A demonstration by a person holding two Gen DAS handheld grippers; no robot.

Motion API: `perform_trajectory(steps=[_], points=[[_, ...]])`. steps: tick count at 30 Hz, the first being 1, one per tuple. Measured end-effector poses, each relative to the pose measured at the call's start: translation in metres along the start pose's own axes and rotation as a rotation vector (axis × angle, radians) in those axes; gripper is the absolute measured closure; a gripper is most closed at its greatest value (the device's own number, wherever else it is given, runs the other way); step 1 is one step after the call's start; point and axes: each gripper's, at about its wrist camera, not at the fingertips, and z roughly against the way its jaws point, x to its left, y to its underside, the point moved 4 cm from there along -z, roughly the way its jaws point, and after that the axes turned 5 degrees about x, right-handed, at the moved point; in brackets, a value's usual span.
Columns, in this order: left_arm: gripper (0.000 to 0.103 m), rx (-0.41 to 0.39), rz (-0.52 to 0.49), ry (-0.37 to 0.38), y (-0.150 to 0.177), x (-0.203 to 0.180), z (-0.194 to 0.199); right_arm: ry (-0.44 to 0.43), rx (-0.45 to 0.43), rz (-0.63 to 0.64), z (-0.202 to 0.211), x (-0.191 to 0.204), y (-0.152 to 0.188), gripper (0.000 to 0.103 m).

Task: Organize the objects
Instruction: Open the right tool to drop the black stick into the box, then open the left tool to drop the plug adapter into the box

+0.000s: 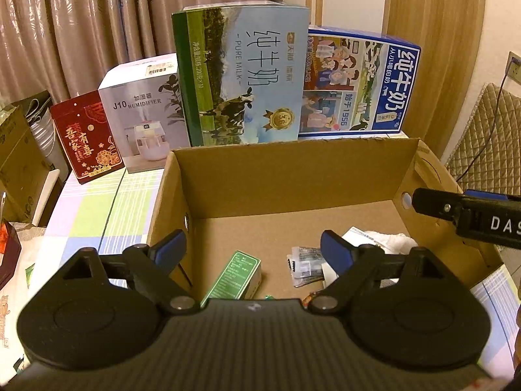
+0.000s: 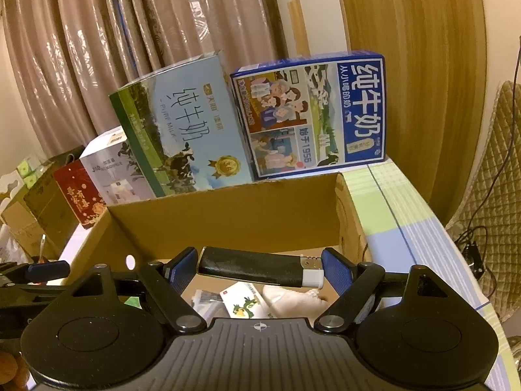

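Risk centres on the right gripper (image 2: 259,272), whose pads pinch a black lighter (image 2: 260,268) end to end, lying crosswise above the open cardboard box (image 2: 228,215). Contact is only at the two tips, so a slight roll of the wrist could let it pivot and drop unaimed onto the white cloth (image 2: 293,296) or the card (image 2: 242,303) below. Left gripper (image 1: 254,254) stands spread and empty over the green carton (image 1: 236,275) on the box floor. Both tools sit near each other inside the box, so a careless swing could knock them together.
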Motion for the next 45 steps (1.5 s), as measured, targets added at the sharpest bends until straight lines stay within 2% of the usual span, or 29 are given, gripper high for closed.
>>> perform_trajectory(steps=[5, 7, 8, 9, 40, 42, 45], points=[[0.016, 0.0, -0.001, 0.005, 0.001, -0.001, 0.0, -0.038, -0.019, -0.023, 0.001, 0.001, 0.0, 0.024], [0.016, 0.001, -0.002, 0.004, 0.001, -0.001, 0.001, -0.079, -0.042, -0.053, 0.001, -0.002, -0.001, 0.021], [0.016, 0.002, -0.001, 0.004, 0.001, 0.0, 0.001, -0.089, -0.045, -0.074, 0.0, -0.003, -0.002, 0.009], [0.016, 0.003, -0.001, 0.003, 0.001, 0.0, 0.001, -0.09, -0.045, -0.094, 0.0, -0.006, -0.002, 0.004], [0.016, 0.008, -0.007, 0.008, 0.003, -0.001, 0.002, -0.042, -0.032, -0.088, 0.001, -0.011, 0.0, 0.004], [0.016, 0.008, -0.009, 0.004, 0.003, -0.001, 0.002, -0.039, -0.031, -0.084, 0.001, -0.01, 0.0, 0.004], [0.008, -0.003, -0.008, -0.006, 0.003, 0.0, 0.004, -0.029, -0.03, -0.086, 0.003, -0.012, 0.001, 0.004]])
